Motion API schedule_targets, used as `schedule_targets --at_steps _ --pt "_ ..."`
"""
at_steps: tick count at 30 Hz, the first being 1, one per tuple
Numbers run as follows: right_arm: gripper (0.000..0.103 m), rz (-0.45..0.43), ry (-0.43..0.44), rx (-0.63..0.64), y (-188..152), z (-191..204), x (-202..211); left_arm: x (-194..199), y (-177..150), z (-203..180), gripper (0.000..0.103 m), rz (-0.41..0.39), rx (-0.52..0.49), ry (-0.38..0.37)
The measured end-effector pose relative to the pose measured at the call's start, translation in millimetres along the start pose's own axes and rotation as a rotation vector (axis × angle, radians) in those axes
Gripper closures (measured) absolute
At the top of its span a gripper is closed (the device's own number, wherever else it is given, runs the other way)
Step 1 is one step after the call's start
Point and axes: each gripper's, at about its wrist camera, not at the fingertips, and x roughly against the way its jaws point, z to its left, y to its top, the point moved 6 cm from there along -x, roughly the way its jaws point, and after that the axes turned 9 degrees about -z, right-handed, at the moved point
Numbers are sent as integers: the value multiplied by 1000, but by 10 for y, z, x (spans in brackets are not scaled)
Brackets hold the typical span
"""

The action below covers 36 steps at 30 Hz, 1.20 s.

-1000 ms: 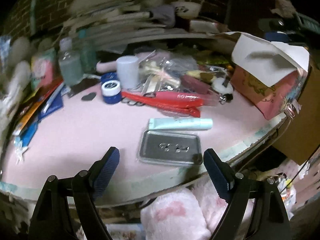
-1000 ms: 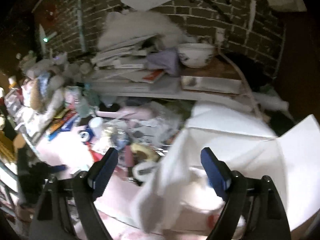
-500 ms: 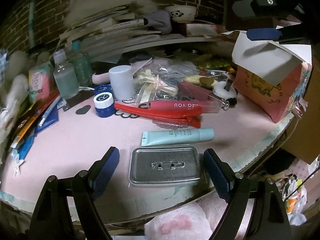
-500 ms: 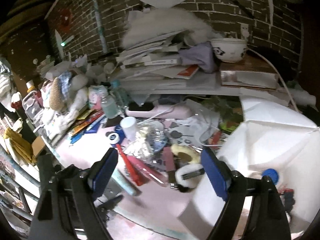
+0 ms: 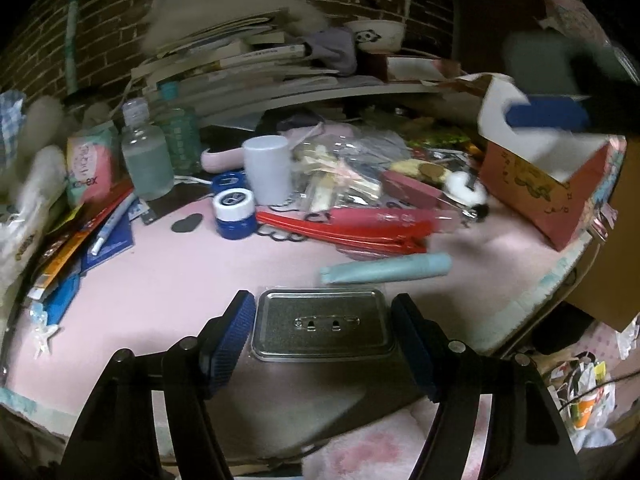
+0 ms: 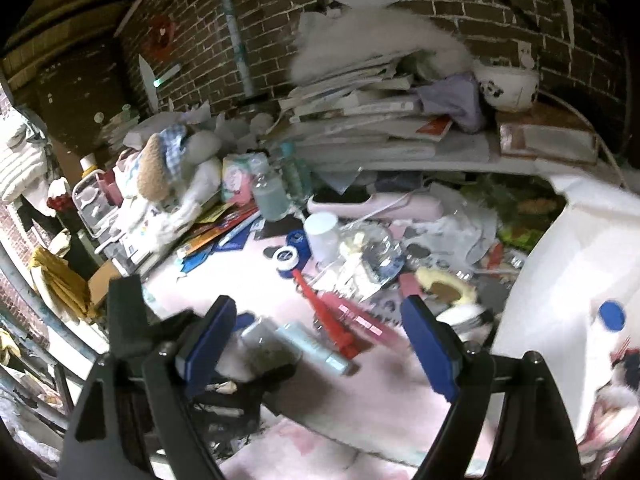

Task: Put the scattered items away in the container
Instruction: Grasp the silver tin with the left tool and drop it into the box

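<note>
Pink counter carries the clutter. Left to right: a blue jar, a red clip, a teal tube, then the box at the right edge. The left tongs gape open around a metal tin, apparently not touching it. The right tongs hang open, empty, above the counter.

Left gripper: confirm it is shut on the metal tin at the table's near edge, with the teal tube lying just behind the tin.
Not shut. The left wrist view shows the left gripper open, its jaws apart on either side of the metal tin. The tin does sit at the table's near edge, with the teal tube just behind.
</note>
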Motion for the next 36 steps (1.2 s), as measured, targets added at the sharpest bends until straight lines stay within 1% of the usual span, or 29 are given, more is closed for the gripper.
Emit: schedule_targets --at_steps 4,9,13,17,22,25,28,30,33,36 --pt "20 35 19 -4 -218 103 -34 10 116 180 36 -24 39 1" --pt "20 61 13 9 -396 146 -71 56 318 281 36 -59 49 -1" --pt "20 85 13 -19 -494 83 -106 61 482 257 36 -70 48 -19" --pt "20 104 -1 -33 -614 9 -159 94 708 126 36 -93 31 -52" --pt "20 112 -31 -52 -783 -162 -242 99 1022 -164 36 -123 14 -132" --pt "20 88 -54 -42 -848 -240 -229 83 1238 -376 36 -142 -8 -175" --pt "20 68 -55 -41 -895 -306 -198 73 1484 -660 36 -155 -29 -250" --pt "20 62 -49 -39 -916 -326 -181 54 1638 -900 36 -151 -55 -311" --pt "20 51 -46 -18 -934 -325 -131 31 1794 -1262 36 -136 -115 -369" --pt "20 47 -33 -8 -955 -320 -104 -16 1887 -1632 36 -86 -169 -434"
